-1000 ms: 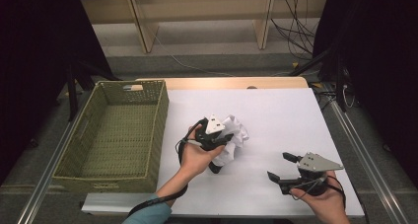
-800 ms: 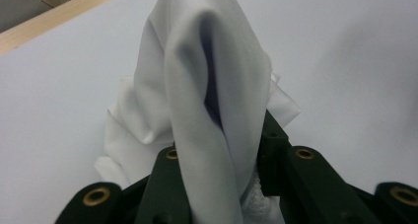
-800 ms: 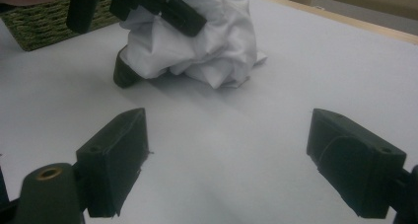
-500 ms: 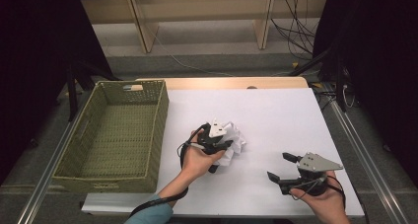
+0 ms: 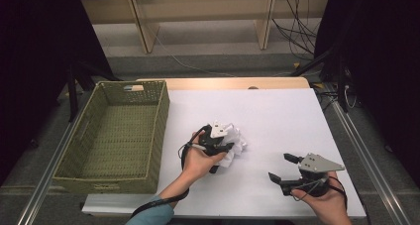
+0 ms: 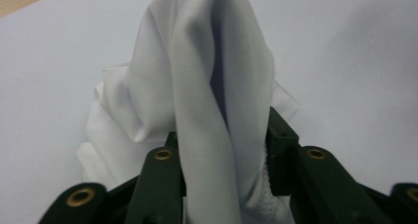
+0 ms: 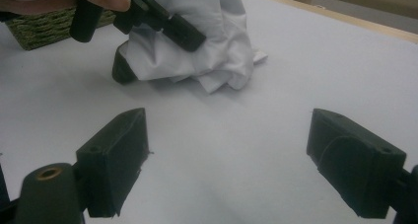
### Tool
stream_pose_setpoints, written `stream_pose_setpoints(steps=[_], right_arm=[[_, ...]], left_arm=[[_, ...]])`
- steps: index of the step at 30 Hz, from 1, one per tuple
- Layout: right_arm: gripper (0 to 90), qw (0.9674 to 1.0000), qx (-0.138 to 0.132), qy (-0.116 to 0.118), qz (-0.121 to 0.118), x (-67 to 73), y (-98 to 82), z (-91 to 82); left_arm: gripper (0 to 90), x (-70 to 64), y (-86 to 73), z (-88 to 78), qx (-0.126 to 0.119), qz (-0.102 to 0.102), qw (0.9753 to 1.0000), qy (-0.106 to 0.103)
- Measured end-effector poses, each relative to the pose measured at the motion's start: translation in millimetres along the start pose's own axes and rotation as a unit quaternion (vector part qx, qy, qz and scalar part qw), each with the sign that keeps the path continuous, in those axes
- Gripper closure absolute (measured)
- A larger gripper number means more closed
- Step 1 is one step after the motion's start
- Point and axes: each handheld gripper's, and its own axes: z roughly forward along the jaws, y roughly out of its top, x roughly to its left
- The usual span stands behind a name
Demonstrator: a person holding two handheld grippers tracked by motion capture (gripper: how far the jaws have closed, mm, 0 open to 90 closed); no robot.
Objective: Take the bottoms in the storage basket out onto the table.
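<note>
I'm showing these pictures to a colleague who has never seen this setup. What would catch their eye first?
Most striking is the crumpled white cloth near the middle of the white table, pinched between the jaws of the left gripper. To the left stands a woven green basket, long side along the table edge. The right gripper waits open near the front right, jaws turned toward the cloth.

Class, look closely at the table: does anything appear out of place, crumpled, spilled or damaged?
Only the white cloth looks untidy: it sits crumpled in a heap mid-table, pinched in the left gripper. The wicker basket stands square beside the mat. Nothing looks spilled or damaged.
</note>
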Motion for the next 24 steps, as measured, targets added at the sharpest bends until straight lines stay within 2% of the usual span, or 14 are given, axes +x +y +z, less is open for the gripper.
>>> stream_pose_setpoints(steps=[6,12,17,19,21,24], right_arm=[[17.0,1.0000,-0.001,0.000,0.000,-0.1,0.0,0.0],[17.1,1.0000,-0.002,0.000,0.001,-0.4,-0.1,-0.1],[17.0,1.0000,-0.002,0.001,0.000,-0.3,-0.2,0.1],[17.0,1.0000,-0.002,0.001,0.001,-0.4,-0.1,0.2],[17.0,1.0000,-0.002,0.001,0.001,-0.6,-0.2,0.4],[17.0,1.0000,-0.002,0.001,0.001,-0.7,-0.2,0.4]], left_arm=[[51.1,1.5,0.7,-0.1,0.008,-0.012,0.9999,0.004],[38.5,6.4,4.6,-6.2,0.009,-0.037,0.9992,0.009],[22.9,8.6,7.7,-13.0,0.017,-0.047,0.9986,0.014],[19.3,8.1,8.8,-16.4,0.016,-0.049,0.9985,0.018],[15.9,6.9,10.1,-19.5,0.018,-0.041,0.9988,0.020],[15.6,4.6,11.8,-23.5,0.022,-0.034,0.9990,0.020]])
